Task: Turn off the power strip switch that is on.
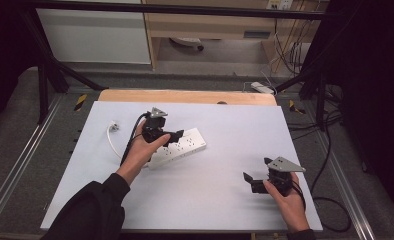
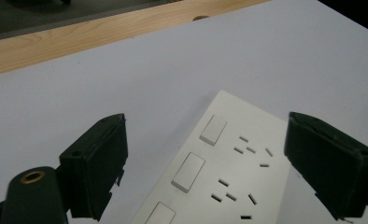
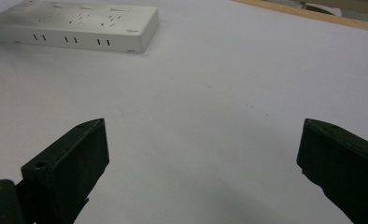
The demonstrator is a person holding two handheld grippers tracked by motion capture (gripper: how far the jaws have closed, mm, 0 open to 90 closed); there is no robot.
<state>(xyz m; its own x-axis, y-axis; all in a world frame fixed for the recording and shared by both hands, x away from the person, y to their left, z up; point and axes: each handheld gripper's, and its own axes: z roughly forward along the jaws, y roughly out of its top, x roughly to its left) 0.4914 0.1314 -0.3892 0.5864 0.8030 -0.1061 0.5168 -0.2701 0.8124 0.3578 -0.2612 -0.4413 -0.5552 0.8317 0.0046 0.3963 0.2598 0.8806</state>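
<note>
Hovering left gripper (image 2: 205,163) spread over white power strip (image 1: 182,146), right gripper (image 1: 250,181) apart

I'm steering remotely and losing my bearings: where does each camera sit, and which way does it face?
High view: above the person's side, looking forward and down on the table; forearms and both grippers show.
Left gripper view: rides the left gripper, open jaws over the power strip.
Right gripper view: looks across bare table, jaws open.
All share the power strip.

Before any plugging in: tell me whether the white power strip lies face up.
Face up: the white rectangular plastic power strip lies flat, its sockets and switches facing upward.
</note>
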